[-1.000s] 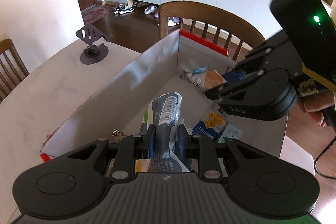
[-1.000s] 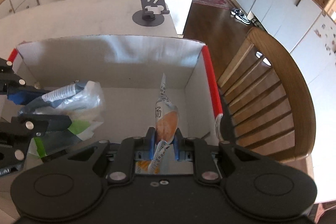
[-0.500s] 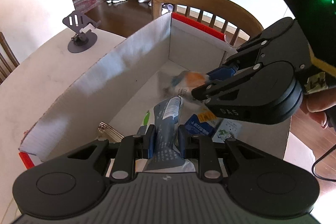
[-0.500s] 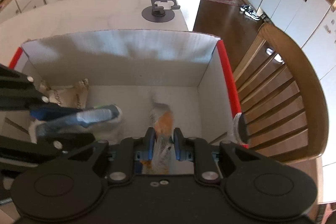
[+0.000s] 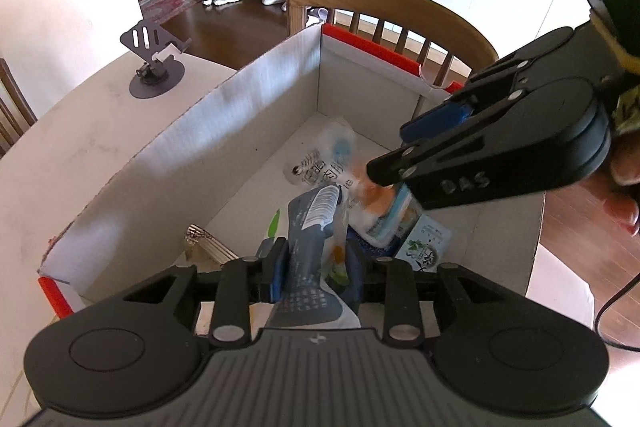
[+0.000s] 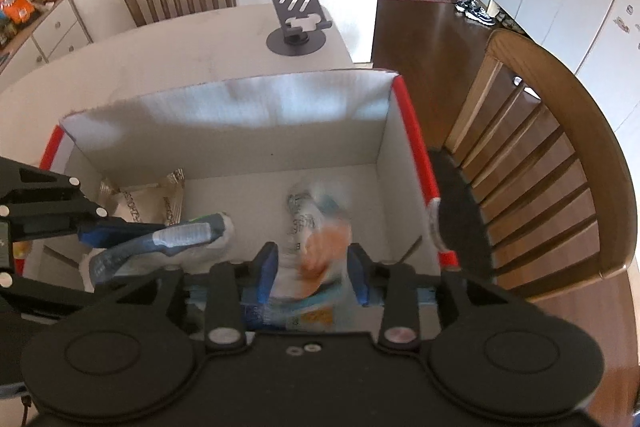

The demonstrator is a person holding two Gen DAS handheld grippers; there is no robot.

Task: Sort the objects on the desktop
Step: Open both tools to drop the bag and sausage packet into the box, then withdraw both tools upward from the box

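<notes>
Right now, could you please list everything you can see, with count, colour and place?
Cardboard box: one, pale with red edges, on the table.
Table: one, light.
Orange-and-white packet: one, blurred, between the right tool's parted jaws.
Grey-blue packet: one, between the left tool's jaws.
Other packets: several on the box floor.
Phone stand: one, dark grey, beyond the box.
Wooden chairs: two, brown.
Left tool: jaws just opening.
Right tool: jaws just opening.
</notes>
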